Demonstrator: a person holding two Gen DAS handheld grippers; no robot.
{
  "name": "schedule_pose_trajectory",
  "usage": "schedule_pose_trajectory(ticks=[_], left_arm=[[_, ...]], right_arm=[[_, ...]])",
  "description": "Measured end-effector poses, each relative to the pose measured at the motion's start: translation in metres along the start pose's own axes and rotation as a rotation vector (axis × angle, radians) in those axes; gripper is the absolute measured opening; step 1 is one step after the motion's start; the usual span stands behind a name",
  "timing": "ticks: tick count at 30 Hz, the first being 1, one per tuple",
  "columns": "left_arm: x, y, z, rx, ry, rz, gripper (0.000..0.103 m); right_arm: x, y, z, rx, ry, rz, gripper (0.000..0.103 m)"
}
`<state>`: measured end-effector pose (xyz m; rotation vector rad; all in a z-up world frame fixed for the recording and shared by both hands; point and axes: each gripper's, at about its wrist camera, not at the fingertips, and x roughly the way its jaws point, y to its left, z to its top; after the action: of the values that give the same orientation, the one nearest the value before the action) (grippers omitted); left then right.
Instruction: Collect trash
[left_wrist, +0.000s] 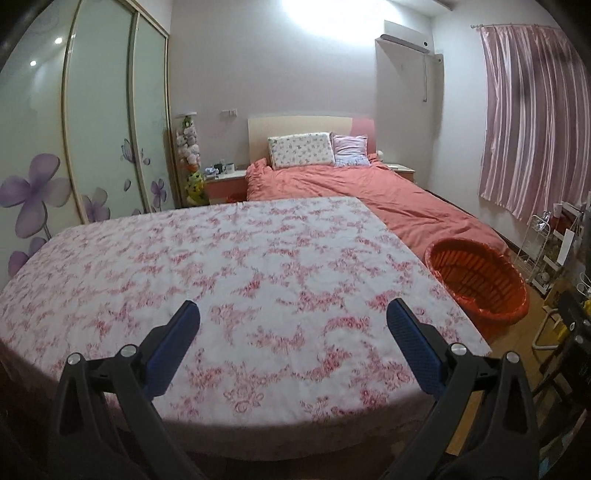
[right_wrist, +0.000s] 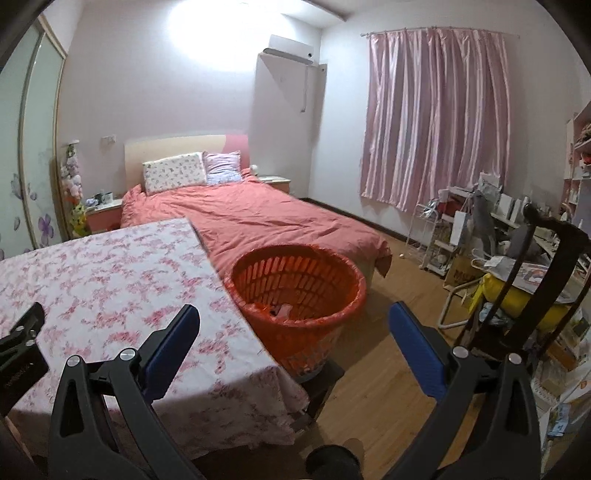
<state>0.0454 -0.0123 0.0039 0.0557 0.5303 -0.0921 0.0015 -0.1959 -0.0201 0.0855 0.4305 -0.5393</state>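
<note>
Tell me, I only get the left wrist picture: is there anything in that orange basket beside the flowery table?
Observer: Yes. The right wrist view looks down into the orange basket, and a few small scraps, one pinkish, lie at the bottom.
Operator: Does it sit on the floor?
Observer: No, it seems to rest on a dark stool right beside the table.
Operator: Is the other claw holding something?
Observer: No, the right gripper is open and empty, near the table's corner and the basket.
Operator: What's further right?
Observer: A dark wooden chair with a yellow bag on it.
</note>
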Motion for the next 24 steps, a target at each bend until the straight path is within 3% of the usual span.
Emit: schedule_pose_trajectory(ticks=[13, 24], left_arm=[[0.001, 0.003, -0.014, -0.022, 0.046, -0.002, 0.099], [-0.012, -0.002, -0.011, -0.007, 0.011, 0.019, 0.099]], right_arm=[[0.003, 0.003, -0.012, 0.02, 0.111, 0.038, 0.101], [0.0, 0.0, -0.011, 0.037, 0.131, 0.035, 0.101]])
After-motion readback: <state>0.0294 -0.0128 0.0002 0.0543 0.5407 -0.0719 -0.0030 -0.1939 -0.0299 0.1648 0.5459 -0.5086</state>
